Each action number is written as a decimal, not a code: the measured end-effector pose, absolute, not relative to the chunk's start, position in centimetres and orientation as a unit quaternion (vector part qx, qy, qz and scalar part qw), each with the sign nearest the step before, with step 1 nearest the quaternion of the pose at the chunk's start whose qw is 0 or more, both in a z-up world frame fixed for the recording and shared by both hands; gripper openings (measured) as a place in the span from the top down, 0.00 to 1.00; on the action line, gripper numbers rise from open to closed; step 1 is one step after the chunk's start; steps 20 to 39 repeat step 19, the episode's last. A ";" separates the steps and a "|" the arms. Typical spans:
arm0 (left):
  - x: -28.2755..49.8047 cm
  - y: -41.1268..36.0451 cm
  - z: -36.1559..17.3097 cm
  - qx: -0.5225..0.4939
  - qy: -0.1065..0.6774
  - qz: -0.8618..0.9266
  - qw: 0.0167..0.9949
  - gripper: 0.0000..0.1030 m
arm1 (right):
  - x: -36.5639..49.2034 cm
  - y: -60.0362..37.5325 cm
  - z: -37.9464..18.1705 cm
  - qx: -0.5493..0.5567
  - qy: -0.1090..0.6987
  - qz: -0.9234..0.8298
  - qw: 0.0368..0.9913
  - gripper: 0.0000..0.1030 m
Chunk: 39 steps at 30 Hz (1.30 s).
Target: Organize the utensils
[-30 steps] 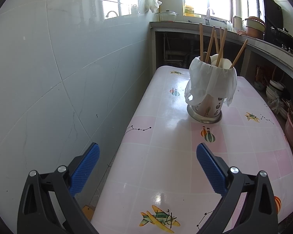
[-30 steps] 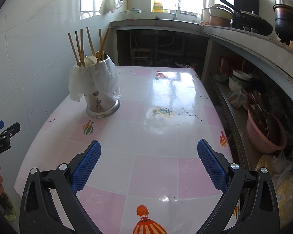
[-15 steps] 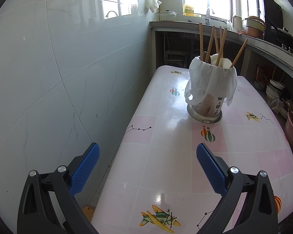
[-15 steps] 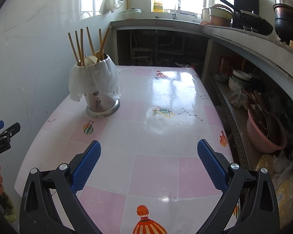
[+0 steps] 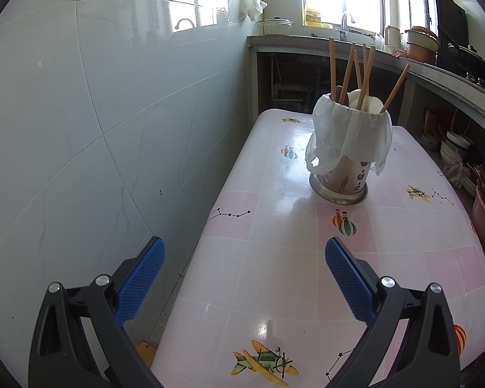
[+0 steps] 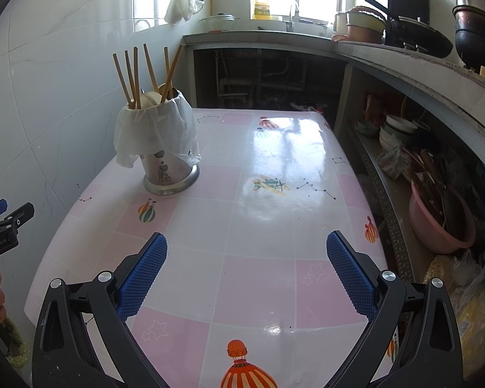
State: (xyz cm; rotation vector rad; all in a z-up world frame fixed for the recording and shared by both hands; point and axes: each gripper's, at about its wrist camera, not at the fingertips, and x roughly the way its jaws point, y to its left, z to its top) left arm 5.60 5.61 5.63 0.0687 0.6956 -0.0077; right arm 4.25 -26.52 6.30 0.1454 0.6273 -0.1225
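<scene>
A metal utensil holder (image 5: 341, 179) stands upright on the pink-and-white table (image 5: 274, 226), lined with a white plastic bag (image 5: 352, 135). Several wooden chopsticks (image 5: 349, 68) and a pale spoon (image 5: 367, 103) stick out of it. It also shows in the right wrist view (image 6: 168, 171) with its chopsticks (image 6: 135, 74). My left gripper (image 5: 242, 258) is open and empty, near the table's left front edge. My right gripper (image 6: 245, 255) is open and empty, over the front of the table. The left gripper shows at the left edge of the right wrist view (image 6: 3, 223).
A tiled wall (image 5: 97, 129) runs along the table's left side. A counter (image 6: 388, 55) with pots and a wok wraps the back and right. Shelves under it hold bowls (image 6: 397, 129) and a pink basin (image 6: 436, 216).
</scene>
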 end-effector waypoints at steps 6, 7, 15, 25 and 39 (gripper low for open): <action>5.6 5.6 5.6 0.034 0.341 -0.004 0.939 0.05 | 4.2 -26.5 6.3 0.072 0.308 -0.060 0.947 0.08; 5.6 5.5 5.6 0.034 0.341 -0.004 0.939 0.05 | 4.2 -26.4 6.3 0.072 0.308 -0.060 0.947 0.08; 5.5 5.5 5.6 0.036 0.341 -0.004 0.939 0.05 | 4.2 -26.4 6.2 0.073 0.309 -0.059 0.947 0.08; 5.6 5.5 5.6 0.036 0.343 -0.004 0.939 0.05 | 4.3 -26.4 6.1 0.074 0.309 -0.058 0.946 0.08; 5.6 5.5 5.6 0.036 0.343 -0.004 0.939 0.05 | 4.3 -26.4 6.1 0.074 0.309 -0.058 0.946 0.08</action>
